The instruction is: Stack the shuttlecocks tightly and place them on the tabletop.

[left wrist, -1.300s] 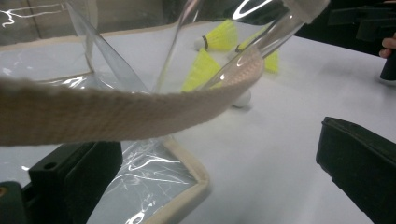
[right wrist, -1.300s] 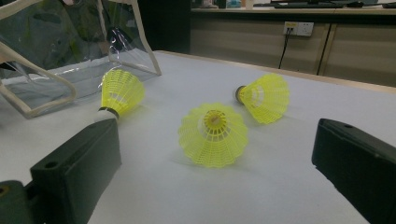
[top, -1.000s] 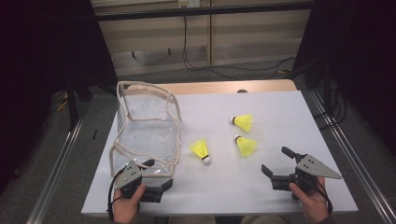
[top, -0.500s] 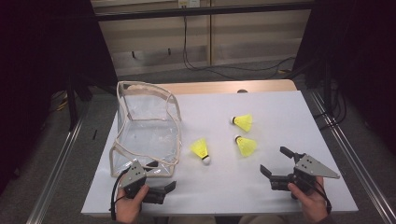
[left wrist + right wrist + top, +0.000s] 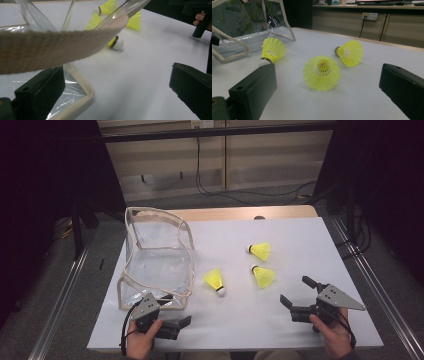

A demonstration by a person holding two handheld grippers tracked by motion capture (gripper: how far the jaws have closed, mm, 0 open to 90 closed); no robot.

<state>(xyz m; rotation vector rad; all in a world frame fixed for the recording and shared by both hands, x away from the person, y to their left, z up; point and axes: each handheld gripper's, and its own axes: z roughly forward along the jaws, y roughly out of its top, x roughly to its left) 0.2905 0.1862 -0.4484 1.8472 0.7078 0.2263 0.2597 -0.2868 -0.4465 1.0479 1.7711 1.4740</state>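
Observation:
A clear plastic bag [image 5: 157,257] with beige trim stands open at the table's left. Three yellow shuttlecocks lie to its right: one [image 5: 215,281] next to the bag, one [image 5: 260,251] farther back, one [image 5: 263,276] nearer me. My left gripper [image 5: 180,310] sits at the bag's near corner, open. In the left gripper view the bag's trim corner [image 5: 85,92] lies between the wide jaws and a beige strap [image 5: 55,47] crosses above them. My right gripper [image 5: 294,291] is open, low on the table, facing the nearest shuttlecock [image 5: 322,72], with nothing between its jaws.
The white table top [image 5: 300,240] ends in a wooden strip at the back. Metal rails run along both sides on the floor. A wall with a socket and hanging cables stands behind. The right hand and its gripper [image 5: 200,25] show far off in the left gripper view.
My left gripper has shifted slightly toward the table's near edge by the bag's corner. The right gripper and the shuttlecocks have stayed put.

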